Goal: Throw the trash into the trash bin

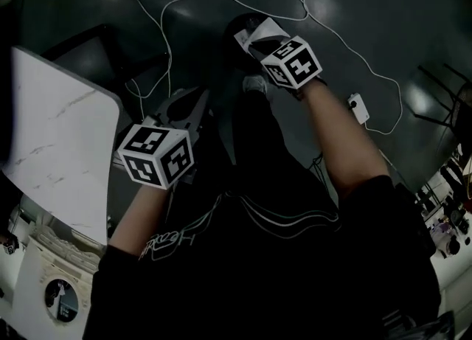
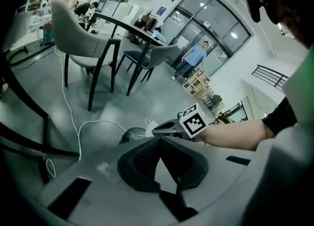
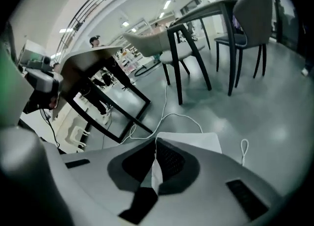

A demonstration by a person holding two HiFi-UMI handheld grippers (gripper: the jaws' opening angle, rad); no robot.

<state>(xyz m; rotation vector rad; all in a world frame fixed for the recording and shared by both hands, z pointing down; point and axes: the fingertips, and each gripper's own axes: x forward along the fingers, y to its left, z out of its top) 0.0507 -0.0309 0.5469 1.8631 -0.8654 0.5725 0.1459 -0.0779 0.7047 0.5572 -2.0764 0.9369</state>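
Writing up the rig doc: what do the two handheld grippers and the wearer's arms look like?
The left gripper and right gripper have pale grey shells with dark textured pads. Each carries a white cube with black square markers. The person wears short black sleeves, and the arms are bare below them.

Glossy grey floor (image 2: 113,105) crossed by a white cable (image 3: 180,113), grey chairs (image 2: 81,43) on black legs, glazed wall (image 2: 211,14) behind.

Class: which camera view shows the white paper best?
The right gripper view: the white paper is pinched between the shut jaws of the right gripper and spreads beyond them. The head view shows part of it past that gripper; the left gripper view shows only a small, distant scrap.
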